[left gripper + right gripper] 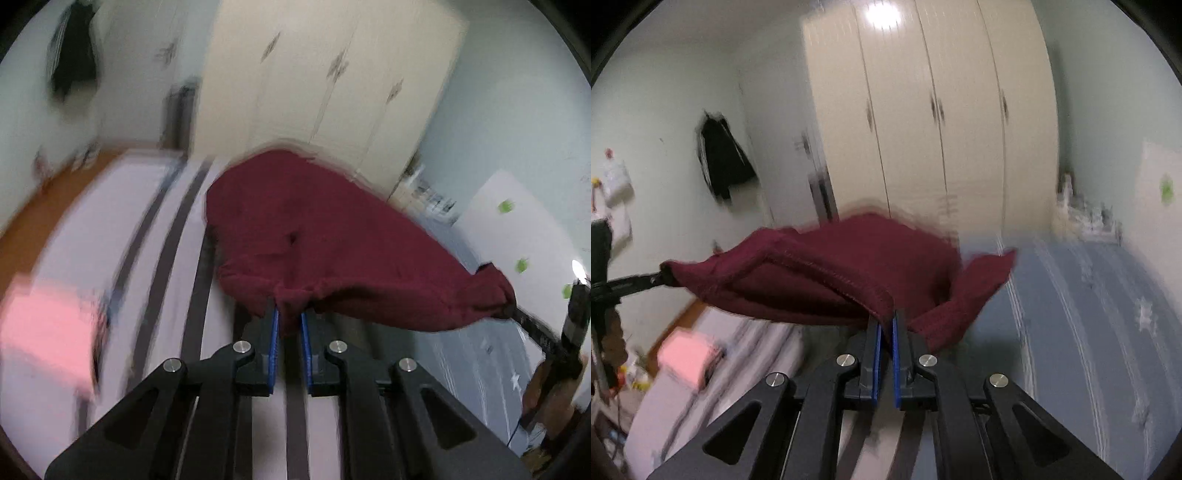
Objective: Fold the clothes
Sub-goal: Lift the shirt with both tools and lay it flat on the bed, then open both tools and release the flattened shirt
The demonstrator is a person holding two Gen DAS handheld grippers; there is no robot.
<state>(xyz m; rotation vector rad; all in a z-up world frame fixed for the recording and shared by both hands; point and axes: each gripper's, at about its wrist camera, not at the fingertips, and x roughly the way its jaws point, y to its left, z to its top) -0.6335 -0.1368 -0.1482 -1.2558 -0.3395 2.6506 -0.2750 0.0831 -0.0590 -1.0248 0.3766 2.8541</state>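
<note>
Maroon garment [314,240] lifted above bed [1089,314], left tongs [290,314] and right tongs [886,321] each pinching an edge; no fold laid yet, judging by this

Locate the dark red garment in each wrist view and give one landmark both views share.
Left wrist view: the dark red garment fills the centre, pinched by the left gripper at its near edge; its far-right corner is held by the right gripper.
Right wrist view: it spans left to centre, its hem clamped in the right gripper; the left gripper holds its left tip.
Shared landmark: the cream wardrobe behind.
</note>
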